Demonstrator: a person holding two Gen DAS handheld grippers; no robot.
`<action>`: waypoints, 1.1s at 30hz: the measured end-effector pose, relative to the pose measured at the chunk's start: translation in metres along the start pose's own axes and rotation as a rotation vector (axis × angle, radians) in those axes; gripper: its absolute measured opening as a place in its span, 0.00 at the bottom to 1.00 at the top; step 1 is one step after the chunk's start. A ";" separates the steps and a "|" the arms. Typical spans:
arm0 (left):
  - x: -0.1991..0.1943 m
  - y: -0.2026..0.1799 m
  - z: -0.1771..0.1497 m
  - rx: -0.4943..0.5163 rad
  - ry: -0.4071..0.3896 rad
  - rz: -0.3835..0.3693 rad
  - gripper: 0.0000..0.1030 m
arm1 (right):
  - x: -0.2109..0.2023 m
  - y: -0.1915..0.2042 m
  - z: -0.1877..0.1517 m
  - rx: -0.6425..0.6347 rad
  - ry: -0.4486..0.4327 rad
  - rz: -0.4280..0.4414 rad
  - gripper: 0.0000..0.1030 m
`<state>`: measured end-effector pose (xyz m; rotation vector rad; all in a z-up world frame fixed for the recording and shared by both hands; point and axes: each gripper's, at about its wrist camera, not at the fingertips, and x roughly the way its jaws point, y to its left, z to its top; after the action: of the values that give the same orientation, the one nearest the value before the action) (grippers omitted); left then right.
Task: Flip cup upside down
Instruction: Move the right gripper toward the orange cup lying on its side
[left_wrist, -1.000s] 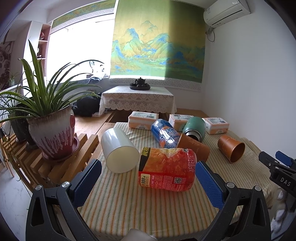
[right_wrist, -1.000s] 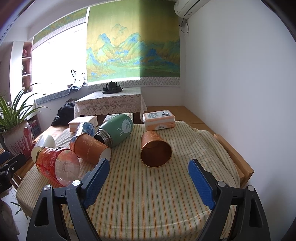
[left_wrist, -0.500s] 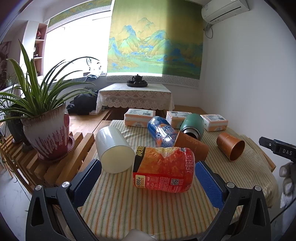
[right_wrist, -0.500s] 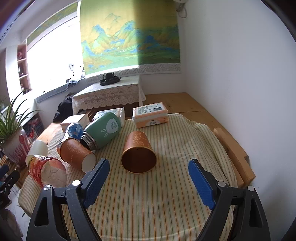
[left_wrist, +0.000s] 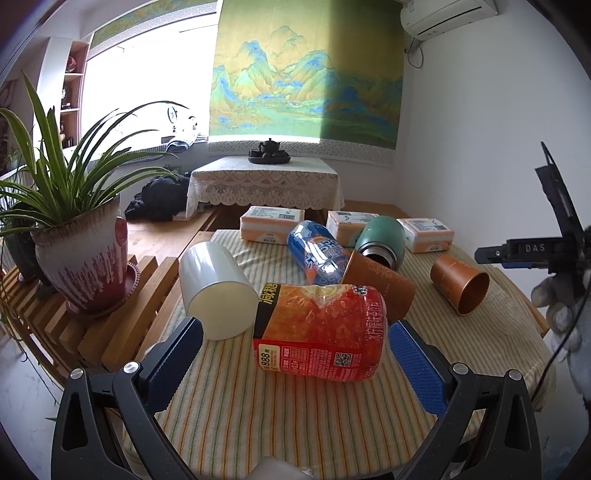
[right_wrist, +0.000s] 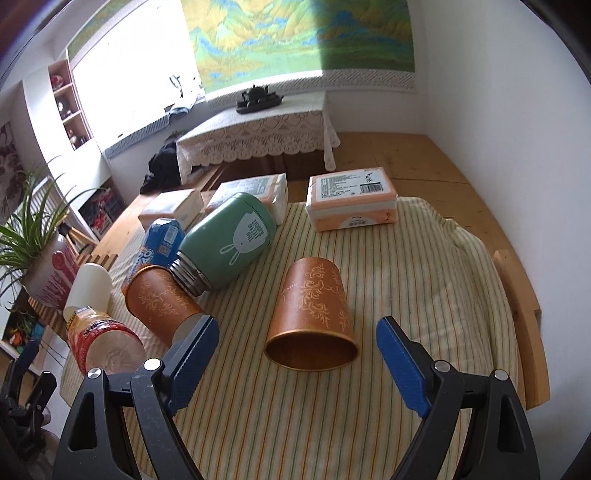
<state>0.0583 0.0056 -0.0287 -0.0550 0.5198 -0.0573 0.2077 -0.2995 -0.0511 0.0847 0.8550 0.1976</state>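
**Copper cup on its side, framed by the right gripper**

From my remote station, the right wrist view shows the right gripper (right_wrist: 295, 363) with its jaws spread wide and holding nothing. The copper cup (right_wrist: 312, 314) lies on its side on the striped tablecloth (right_wrist: 424, 280), its open mouth turned toward the camera and lying between the two blue pads (right_wrist: 400, 367) — I see clear cloth on both sides of the rim, so neither pad touches it.

To the left of that cup lies a second copper cup (right_wrist: 160, 301), also on its side, its base end close against the mouth of a green flask (right_wrist: 229, 243) with a rabbit print. Behind them lie a blue can (right_wrist: 160, 240) and an orange tissue pack (right_wrist: 352, 197). A white cup (right_wrist: 92, 286) rests at the cloth's left edge.

In the left wrist view the left gripper (left_wrist: 295, 363) is likewise released and empty — a red-and-orange labelled jar (left_wrist: 319, 332) lies on its side just beyond its pads. A potted plant (left_wrist: 83, 258) stands on a slatted wooden rack (left_wrist: 122, 321) beside the table. The copper cup appears at right, well apart from this gripper.
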 end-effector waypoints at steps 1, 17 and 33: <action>0.001 -0.001 0.000 0.004 0.003 0.002 0.99 | 0.004 -0.001 0.004 -0.003 0.014 0.000 0.82; 0.006 -0.001 -0.006 0.016 0.023 0.019 0.99 | 0.063 -0.010 0.053 -0.035 0.260 -0.006 0.80; 0.017 0.019 -0.003 -0.018 0.031 0.029 0.99 | 0.105 0.010 0.048 -0.128 0.445 -0.071 0.54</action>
<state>0.0723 0.0236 -0.0412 -0.0639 0.5519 -0.0252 0.3099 -0.2676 -0.0964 -0.1140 1.2832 0.2078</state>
